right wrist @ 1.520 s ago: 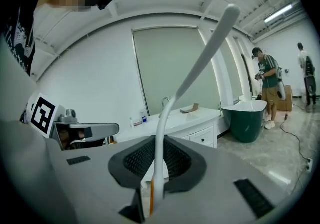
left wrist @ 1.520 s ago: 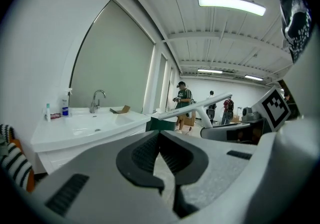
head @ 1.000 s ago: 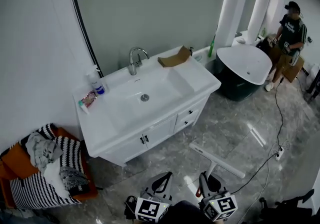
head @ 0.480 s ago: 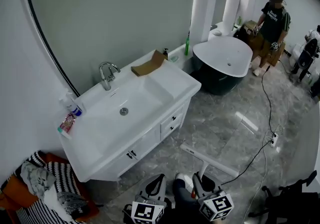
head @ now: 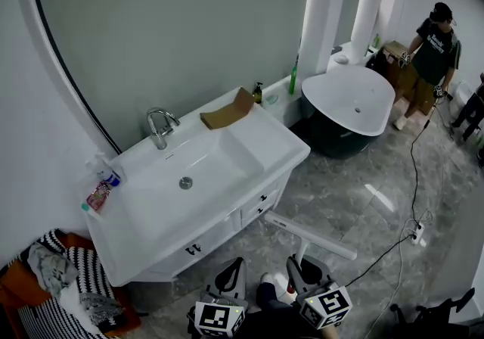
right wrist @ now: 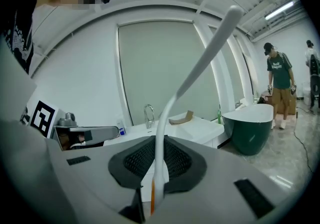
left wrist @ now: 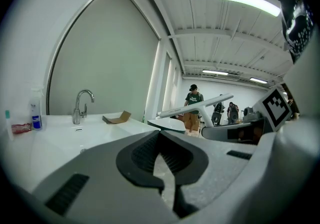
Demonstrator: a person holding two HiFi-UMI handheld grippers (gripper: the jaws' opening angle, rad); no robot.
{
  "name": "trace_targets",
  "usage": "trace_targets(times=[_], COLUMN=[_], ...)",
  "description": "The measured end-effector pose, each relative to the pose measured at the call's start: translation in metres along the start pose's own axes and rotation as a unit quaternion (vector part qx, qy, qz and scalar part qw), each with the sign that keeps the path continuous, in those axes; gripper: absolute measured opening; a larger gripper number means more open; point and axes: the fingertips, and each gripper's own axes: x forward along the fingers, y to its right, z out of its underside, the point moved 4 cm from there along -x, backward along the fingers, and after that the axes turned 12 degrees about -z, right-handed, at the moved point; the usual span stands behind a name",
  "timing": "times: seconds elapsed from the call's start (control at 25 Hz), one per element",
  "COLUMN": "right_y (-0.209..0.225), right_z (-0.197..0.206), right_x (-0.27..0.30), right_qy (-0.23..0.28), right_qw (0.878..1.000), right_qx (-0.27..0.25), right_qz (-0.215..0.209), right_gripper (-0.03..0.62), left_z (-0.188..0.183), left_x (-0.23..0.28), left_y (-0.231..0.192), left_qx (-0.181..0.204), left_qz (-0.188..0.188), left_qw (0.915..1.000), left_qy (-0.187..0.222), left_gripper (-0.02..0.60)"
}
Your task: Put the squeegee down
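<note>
The right gripper holds a white squeegee over the marble floor, beside the left gripper, facing the sink cabinet

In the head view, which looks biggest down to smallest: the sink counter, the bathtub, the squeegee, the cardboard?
1. sink counter
2. bathtub
3. squeegee
4. cardboard
The squeegee is nearer the camera, so the last two are unsure.
</note>
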Motion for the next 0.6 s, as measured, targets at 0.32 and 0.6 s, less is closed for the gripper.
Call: trace_targets(times=[0.32, 0.6], right_y=[0.057, 0.102], right_z=[-0.019, -0.020], right_x=[0.008, 0.011], right_qy=[0.005, 0.002], right_qw=[1.000, 1.000], right_qx=[0.003, 0.004], right_qz=[-0.012, -0.011], right_gripper=[0.054, 0.054], left_z=[-0.025, -0.025], left_x=[0.051, 0.096], left_y=[0.024, 0.047], left_qx=[0.015, 0.005], left_qz=[-0.015, -0.006], left_qw=[0.9993, 0.9998], left_qy=[-0.030, -0.016], left_gripper=[0.005, 0.005])
